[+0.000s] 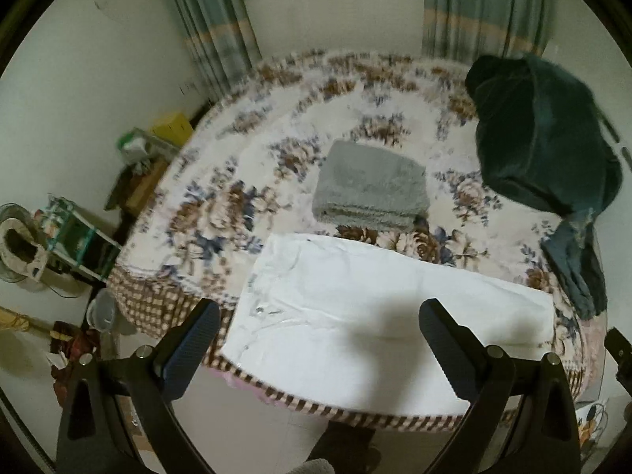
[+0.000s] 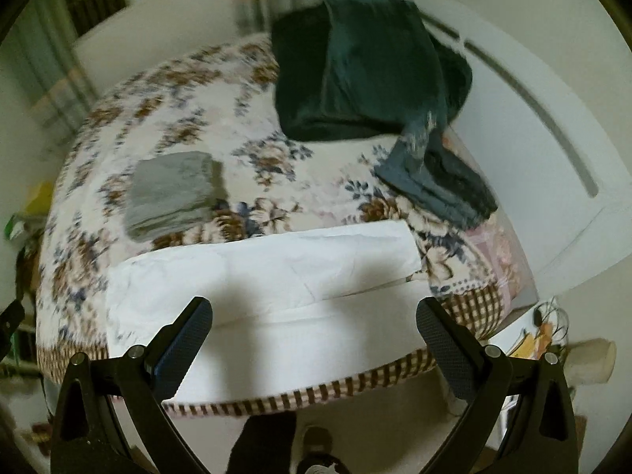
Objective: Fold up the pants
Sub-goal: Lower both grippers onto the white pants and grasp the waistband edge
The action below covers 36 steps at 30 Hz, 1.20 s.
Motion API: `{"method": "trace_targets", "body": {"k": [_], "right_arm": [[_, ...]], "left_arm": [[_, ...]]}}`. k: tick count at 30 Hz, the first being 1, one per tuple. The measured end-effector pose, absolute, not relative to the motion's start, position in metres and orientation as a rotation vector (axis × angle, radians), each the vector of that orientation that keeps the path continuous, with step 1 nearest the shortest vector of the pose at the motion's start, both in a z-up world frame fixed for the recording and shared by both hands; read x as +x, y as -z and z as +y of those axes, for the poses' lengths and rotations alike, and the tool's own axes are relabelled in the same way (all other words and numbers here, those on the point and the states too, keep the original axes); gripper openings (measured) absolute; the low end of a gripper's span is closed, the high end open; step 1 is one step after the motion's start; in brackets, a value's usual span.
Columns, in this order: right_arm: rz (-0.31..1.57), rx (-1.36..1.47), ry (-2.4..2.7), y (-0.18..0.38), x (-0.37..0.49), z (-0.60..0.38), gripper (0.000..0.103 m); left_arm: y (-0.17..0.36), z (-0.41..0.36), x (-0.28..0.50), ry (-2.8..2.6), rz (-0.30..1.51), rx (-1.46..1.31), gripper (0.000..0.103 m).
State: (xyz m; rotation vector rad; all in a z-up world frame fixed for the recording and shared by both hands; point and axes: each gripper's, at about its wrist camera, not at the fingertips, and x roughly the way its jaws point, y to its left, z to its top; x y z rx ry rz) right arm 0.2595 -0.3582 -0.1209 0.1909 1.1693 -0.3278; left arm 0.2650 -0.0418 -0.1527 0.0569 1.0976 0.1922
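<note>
White pants lie flat along the near edge of the bed, spread left to right; waist end with button and fly seams at the left, leg ends at the right; a lengthwise line in the right wrist view suggests the legs are already laid one over the other, though I cannot be sure. Cloth looks thin, lightly creased, likely to slide on the floral blanket.

Left gripper hovers above the waist end, jaws wide apart, nothing between them; right gripper hovers above the near edge toward the leg end, jaws likewise apart and empty; neither touches the fabric.

Judgement: step in hand is the first grasp before a crosswise fold. To do it well: pinch both layers at the corners of one end, one gripper per corner; lift only enough to clear the blanket; carry the end across with both grippers level so edges meet squarely; smooth creases before release.

Beyond the pants: a folded grey garment lies farther in, mid-bed; a dark green garment is heaped at the far right, well apart; curtains and window behind.
</note>
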Motion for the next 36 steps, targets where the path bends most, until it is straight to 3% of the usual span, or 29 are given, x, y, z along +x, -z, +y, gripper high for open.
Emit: {"method": "trace_targets", "body": {"k": [8, 14, 17, 21, 29, 31, 34, 35, 36], "right_arm": [[1.363, 0.358, 0.579, 0.324, 0.421, -0.441, 0.103], [1.498, 0.586, 0.701, 0.477, 0.473, -0.495, 0.103], [1.551, 0.65, 0.753, 0.528, 0.475, -0.507, 0.103], [1.597, 0.688, 0.809, 0.579, 0.473, -0.522, 0.103], [1.611, 0.73, 0.864, 0.631, 0.473, -0.54, 0.103], [1.602, 0.749, 0.868, 0.636, 0.471, -0.545, 0.103], [1.579, 0.804, 0.867, 0.644, 0.465, -0.552, 0.1], [1.572, 0.819, 0.855, 0.649, 0.463, -0.555, 0.091], [1.573, 0.819, 0.846, 0.653, 0.462, -0.556, 0.08]], "left_arm": [[0.324, -0.014, 0.43, -0.351, 1.366, -0.035, 0.103], [0.469, 0.021, 0.499, -0.495, 1.589, -0.187, 0.103], [0.521, 0.036, 0.514, -0.546, 1.647, -0.329, 0.103], [0.556, 0.042, 0.524, -0.62, 1.673, -0.406, 0.103], [0.57, 0.029, 0.54, -0.684, 1.645, -0.343, 0.102], [0.565, 0.022, 0.542, -0.668, 1.613, -0.307, 0.089], [0.552, 0.014, 0.542, -0.644, 1.565, -0.245, 0.042], [0.549, 0.013, 0.541, -0.641, 1.56, -0.243, 0.036], [0.544, 0.012, 0.539, -0.616, 1.547, -0.268, 0.018]]}}
